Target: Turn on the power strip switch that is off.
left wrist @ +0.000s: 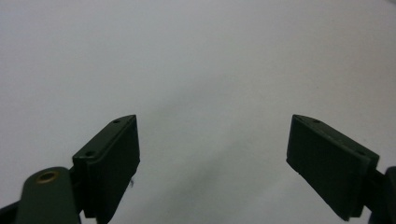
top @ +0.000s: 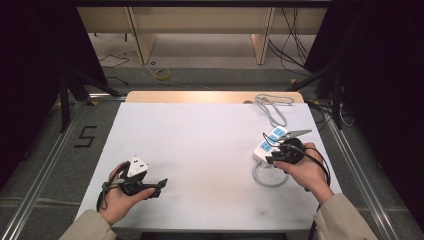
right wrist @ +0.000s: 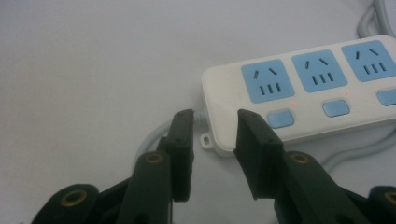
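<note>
- Right gripper (right wrist: 212,140): jaws parted, straddling the corner of the power strip (right wrist: 299,93); pads not pressing it.
- Left gripper (left wrist: 212,158): jaws spread wide over bare table (left wrist: 196,56).
- The right gripper view resolves the strip's blue sockets.

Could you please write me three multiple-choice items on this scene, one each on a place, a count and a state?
1. Where on the table is the power strip?
A. right side
B. left side
C. centre

2. How many blue sockets show in the right gripper view?
A. one
B. three
C. five

3. How do the left gripper fingers stand?
A. clamped on a plug
B. shut on nothing
C. wide apart, nothing between

Answers:
1 A, the high view shows it by the right gripper.
2 B, three in a row.
3 C, bare table between them.
</note>
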A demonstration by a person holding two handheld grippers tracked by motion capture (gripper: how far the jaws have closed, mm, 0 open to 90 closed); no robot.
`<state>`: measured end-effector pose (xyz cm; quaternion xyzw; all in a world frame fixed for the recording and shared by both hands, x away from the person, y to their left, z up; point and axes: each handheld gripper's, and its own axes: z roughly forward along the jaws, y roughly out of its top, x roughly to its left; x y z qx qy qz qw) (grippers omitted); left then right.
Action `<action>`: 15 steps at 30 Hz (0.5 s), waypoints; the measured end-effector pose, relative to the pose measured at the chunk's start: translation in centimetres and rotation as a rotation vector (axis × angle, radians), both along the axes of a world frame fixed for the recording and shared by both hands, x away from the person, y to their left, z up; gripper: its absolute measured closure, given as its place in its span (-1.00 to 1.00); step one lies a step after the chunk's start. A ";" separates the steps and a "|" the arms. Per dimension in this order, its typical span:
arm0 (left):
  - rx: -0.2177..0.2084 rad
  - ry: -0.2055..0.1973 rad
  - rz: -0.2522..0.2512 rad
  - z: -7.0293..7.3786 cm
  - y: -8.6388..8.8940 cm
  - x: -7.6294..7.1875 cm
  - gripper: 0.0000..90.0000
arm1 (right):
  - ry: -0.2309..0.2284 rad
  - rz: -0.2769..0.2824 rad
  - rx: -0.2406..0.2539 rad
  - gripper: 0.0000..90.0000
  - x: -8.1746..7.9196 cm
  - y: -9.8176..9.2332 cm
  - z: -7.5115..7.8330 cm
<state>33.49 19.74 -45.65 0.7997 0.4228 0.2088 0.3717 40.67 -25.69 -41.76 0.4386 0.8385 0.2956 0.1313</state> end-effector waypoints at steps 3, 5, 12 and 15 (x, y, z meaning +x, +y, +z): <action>-0.002 0.002 -0.001 0.0 0.0 0.0 -0.62 | 0.000 0.008 0.005 0.42 -0.2 0.0 -0.1; -0.002 0.004 -0.001 0.0 0.0 0.0 -0.62 | 0.007 0.017 0.009 0.40 -0.4 0.0 -0.2; 0.003 0.011 -0.008 -0.1 0.0 0.0 -0.62 | 0.002 0.035 0.031 0.32 -1.1 -0.2 -0.3; 0.004 0.013 -0.009 -0.1 0.0 0.0 -0.62 | 0.000 0.044 0.039 0.28 -1.5 -0.3 -0.4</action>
